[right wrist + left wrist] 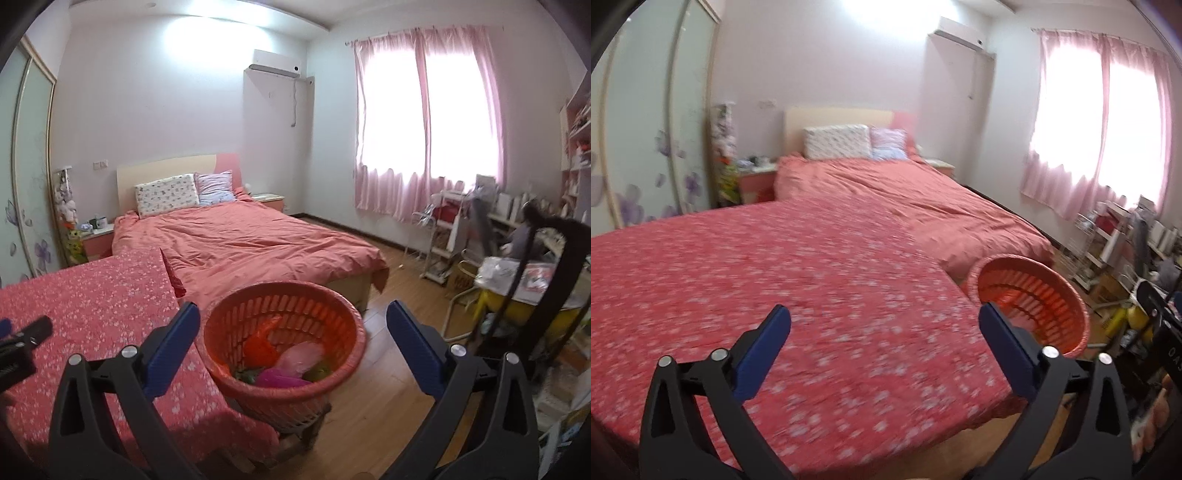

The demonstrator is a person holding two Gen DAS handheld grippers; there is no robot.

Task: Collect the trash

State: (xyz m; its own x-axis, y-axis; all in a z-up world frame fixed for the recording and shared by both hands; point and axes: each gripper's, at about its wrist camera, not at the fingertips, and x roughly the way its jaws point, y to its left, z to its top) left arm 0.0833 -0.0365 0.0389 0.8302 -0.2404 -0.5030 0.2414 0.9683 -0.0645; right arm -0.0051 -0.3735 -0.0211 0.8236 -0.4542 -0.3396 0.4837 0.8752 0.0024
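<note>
An orange slatted basket [284,332] stands on a low stool beside a table covered with a red flowered cloth [92,314]. Inside it lie several pieces of trash: an orange wrapper [262,345], a pale pink piece [301,358] and a magenta piece [280,379]. My right gripper [293,317] is open and empty, above and just in front of the basket. My left gripper [884,317] is open and empty over the table cloth [775,295]; the basket [1034,295] sits to its right. The left gripper's tip shows at the left edge of the right wrist view [26,336].
A bed with a salmon cover [240,243] lies behind the table and basket. Wooden floor [391,369] runs to the right. Cluttered shelves, a rack and a yellow tub [517,306] fill the right side. A wardrobe [646,147] stands at the left.
</note>
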